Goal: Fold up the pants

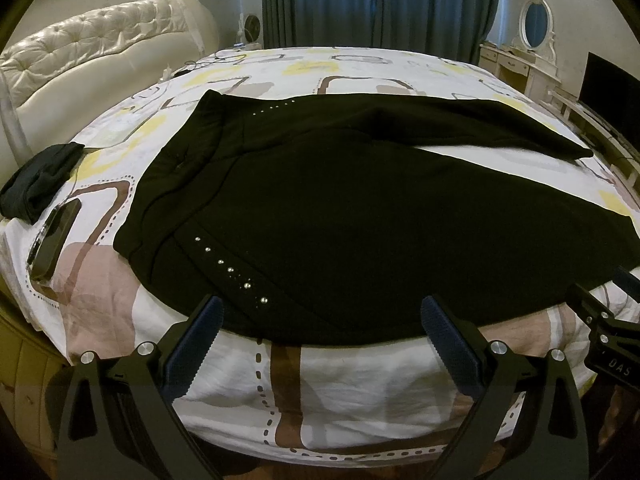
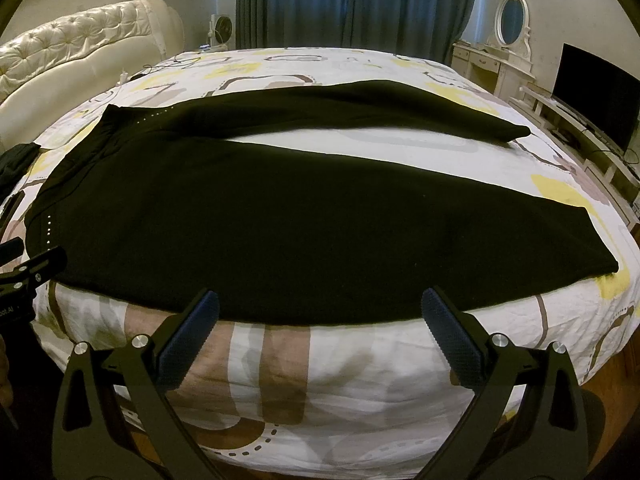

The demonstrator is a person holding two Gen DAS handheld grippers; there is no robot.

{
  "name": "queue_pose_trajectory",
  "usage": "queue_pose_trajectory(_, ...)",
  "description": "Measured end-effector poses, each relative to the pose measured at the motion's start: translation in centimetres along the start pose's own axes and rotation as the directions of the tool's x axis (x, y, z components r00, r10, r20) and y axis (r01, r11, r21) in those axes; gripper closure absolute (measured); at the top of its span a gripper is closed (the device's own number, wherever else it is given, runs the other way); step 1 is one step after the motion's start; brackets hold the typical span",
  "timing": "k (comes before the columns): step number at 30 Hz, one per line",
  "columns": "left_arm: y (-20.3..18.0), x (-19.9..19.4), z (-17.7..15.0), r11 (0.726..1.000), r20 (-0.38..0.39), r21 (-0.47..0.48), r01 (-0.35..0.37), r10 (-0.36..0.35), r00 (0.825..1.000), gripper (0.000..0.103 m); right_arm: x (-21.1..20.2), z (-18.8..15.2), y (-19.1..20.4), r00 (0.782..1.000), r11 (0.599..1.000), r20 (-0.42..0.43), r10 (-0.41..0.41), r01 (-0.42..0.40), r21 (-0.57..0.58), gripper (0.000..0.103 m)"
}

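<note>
We logged the black pants (image 1: 340, 200) spread flat on the patterned bedspread (image 1: 360, 380), filling the middle of both wrist views, with the long axis running across the frame: waistband at the left, the two legs fanning out toward the right. The near leg's hem (image 2: 600, 264) lay at the right of the right wrist view; the far leg (image 2: 360, 108) angled toward the upper right, and a wedge of bare bedspread showed between the two. The left gripper (image 1: 320, 320) hung at the near edge by the waist end, just right of the studded pocket seam (image 1: 230, 270), fingers spread wide and holding nothing. The right gripper (image 2: 320, 312) hung at the same near edge further along the near leg, likewise wide apart and empty. In both views the fingertips appeared at or just over the fabric's near border; we could not tell whether they touched it. We judged the left gripper nearer the waist and the right nearer the hem, so a leg-over-leg fold would call for both to take the near edge and carry it away toward the far leg. Open bedspread lay beyond the far leg. At the left of the left wrist view, a dark folded cloth (image 1: 36, 180) and a phone (image 1: 52, 240) lay just off the waistband, limiting room on that side.
</note>
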State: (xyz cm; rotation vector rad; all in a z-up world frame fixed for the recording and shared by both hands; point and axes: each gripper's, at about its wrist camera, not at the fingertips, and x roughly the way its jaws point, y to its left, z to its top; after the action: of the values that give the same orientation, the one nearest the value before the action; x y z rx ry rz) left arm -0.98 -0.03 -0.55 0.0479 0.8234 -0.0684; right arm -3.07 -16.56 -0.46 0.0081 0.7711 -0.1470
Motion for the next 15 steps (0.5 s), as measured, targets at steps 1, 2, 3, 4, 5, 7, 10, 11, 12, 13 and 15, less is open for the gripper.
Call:
queue_pose_trajectory(1, -0.03, 0.01, 0.01, 1.000, 0.000, 0.000, -0.002, 0.002, 1.000, 0.004, 0.00, 0.00, 0.00, 1.000, 1.000, 0.000, 0.000, 0.000, 0.001, 0.002)
queue_pose_trajectory(2, 0.01, 0.01, 0.03, 1.000, 0.000, 0.001, 0.001, -0.001, 1.000, 0.004, -0.02, -0.01, 0.02, 1.000, 1.000, 0.001, 0.001, -0.001, 0.001, 0.002)
queue_pose_trajectory(3, 0.00, 0.01, 0.03, 1.000, -0.001, 0.002, 0.001, -0.001, 1.000, 0.004, 0.00, 0.01, 0.02, 1.000, 1.000, 0.000, 0.000, 0.000, 0.000, 0.002)
queue_pose_trajectory(4, -0.01, 0.00, 0.01, 1.000, -0.002, 0.002, 0.001, -0.001, 1.000, 0.004, 0.00, 0.02, 0.02, 1.000, 1.000, 0.000, -0.001, 0.001, 0.000, 0.002)
queue_pose_trajectory(5, 0.01, -0.02, -0.02, 1.000, -0.002, 0.002, 0.001, -0.001, 1.000, 0.004, -0.01, 0.01, 0.02, 1.000, 1.000, 0.000, 0.000, 0.000, 0.000, 0.002)
queue_pose_trajectory(7, -0.03, -0.01, 0.02, 1.000, -0.002, 0.004, 0.001, -0.001, 1.000, 0.004, -0.01, 0.03, 0.02, 1.000, 1.000, 0.000, 0.000, 0.000, 0.001, 0.002)
queue_pose_trajectory(10, -0.13, -0.03, 0.05, 1.000, -0.002, 0.003, -0.001, 0.001, 1.000, 0.004, -0.01, 0.04, 0.03, 1.000, 1.000, -0.001, 0.000, 0.000, 0.000, 0.002)
queue_pose_trajectory(11, -0.09, -0.04, 0.02, 1.000, -0.002, 0.003, -0.001, 0.001, 1.000, 0.004, -0.01, 0.03, 0.04, 1.000, 1.000, -0.001, 0.000, 0.000, 0.000, 0.002)
queue_pose_trajectory(12, -0.14, 0.00, 0.05, 1.000, -0.003, 0.003, -0.001, 0.001, 1.000, 0.004, -0.01, 0.04, 0.03, 1.000, 1.000, -0.001, 0.000, 0.000, 0.000, 0.002)
queue_pose_trajectory(13, -0.16, 0.00, 0.05, 1.000, -0.003, 0.004, -0.001, 0.001, 1.000, 0.004, -0.01, 0.04, 0.03, 1.000, 1.000, -0.001, 0.000, 0.000, 0.001, 0.002)
queue_pose_trajectory(15, -0.15, 0.00, 0.05, 1.000, -0.002, 0.004, -0.002, 0.002, 1.000, 0.004, -0.04, 0.03, 0.07, 1.000, 1.000, -0.001, 0.000, 0.000, 0.000, 0.002)
